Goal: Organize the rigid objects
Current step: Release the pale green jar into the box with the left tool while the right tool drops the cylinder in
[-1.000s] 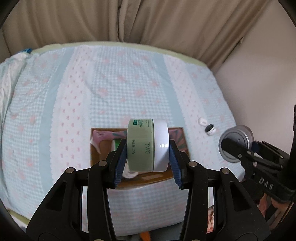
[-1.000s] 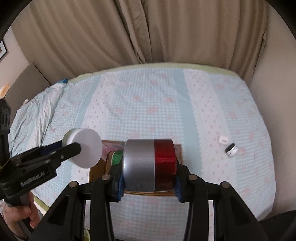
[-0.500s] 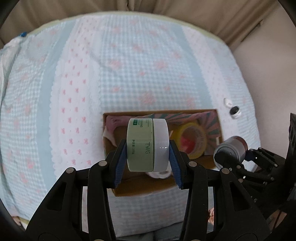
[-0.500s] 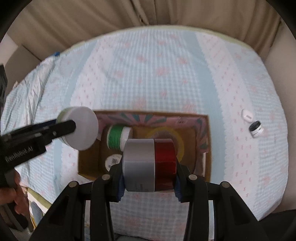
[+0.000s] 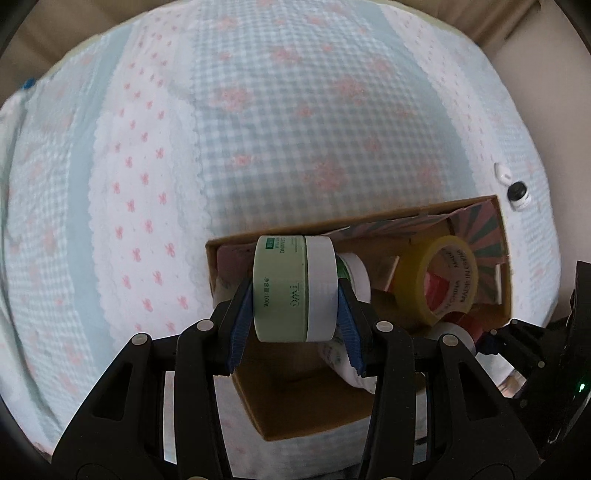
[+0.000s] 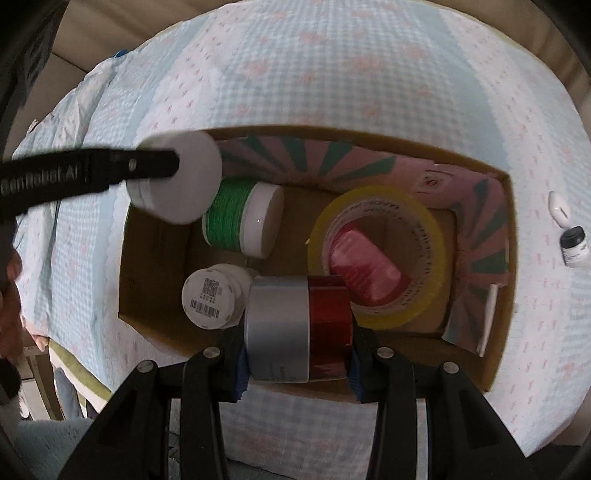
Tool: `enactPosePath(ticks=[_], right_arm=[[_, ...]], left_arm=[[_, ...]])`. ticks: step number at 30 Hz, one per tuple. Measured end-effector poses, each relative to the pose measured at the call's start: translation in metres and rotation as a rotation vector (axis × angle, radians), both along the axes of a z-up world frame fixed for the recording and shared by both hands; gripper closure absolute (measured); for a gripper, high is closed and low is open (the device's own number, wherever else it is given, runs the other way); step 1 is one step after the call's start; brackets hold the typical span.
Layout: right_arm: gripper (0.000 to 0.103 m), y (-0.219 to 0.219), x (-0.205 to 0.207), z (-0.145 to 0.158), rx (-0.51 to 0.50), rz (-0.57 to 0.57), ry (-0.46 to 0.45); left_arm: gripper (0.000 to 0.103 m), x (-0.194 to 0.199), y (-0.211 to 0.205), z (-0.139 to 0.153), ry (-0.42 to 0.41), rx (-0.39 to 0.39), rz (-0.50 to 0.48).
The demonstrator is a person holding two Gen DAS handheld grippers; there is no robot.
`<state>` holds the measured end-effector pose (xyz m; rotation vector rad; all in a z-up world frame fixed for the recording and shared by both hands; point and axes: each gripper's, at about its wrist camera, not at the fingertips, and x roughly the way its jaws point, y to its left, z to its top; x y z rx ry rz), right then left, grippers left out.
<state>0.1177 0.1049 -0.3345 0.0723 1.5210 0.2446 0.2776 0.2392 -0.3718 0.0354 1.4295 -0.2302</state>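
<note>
Both tools lower over the box [image 6: 502,280], left tool [image 5: 295,295] pinching green jar [image 5: 280,291], right tool [image 6: 297,332] silver-red can [image 6: 295,328]

Box floor [image 5: 295,387] partly hidden behind green jar [image 5: 295,288].

A bedspread [image 5: 258,122] in pale blue gingham, with white scalloped bands of small pink flowers, fills most of both views. Beige curtain [image 6: 546,22] shows at about one o'clock above the bed's far edge in the right wrist view. A plain cream wall [image 5: 561,155] borders the bed at three o'clock.
</note>
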Motion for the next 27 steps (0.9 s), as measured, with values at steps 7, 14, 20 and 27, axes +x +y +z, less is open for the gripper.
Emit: enactPosePath(ticks=[7, 14, 20, 27], right_arm=[[0.036, 0.004, -0.001, -0.002, 0.024, 0.023, -0.011], [0.0, -0.008, -0.009, 0.004, 0.017, 0.033, -0.03], [0.0, -0.013, -0.011, 0.012, 0.006, 0.013, -0.056], [0.0, -0.01, -0.015, 0.028, -0.008, 0.018, -0.099]], left_arm=[[0.038, -0.001, -0.007, 0.004, 0.013, 0.013, -0.035], [0.0, -0.006, -0.004, 0.014, -0.014, -0.001, -0.031], [0.0, -0.015, 0.005, 0.019, -0.02, 0.005, -0.006], [0.0, -0.031, 0.007, 0.033, -0.046, 0.004, 0.012]])
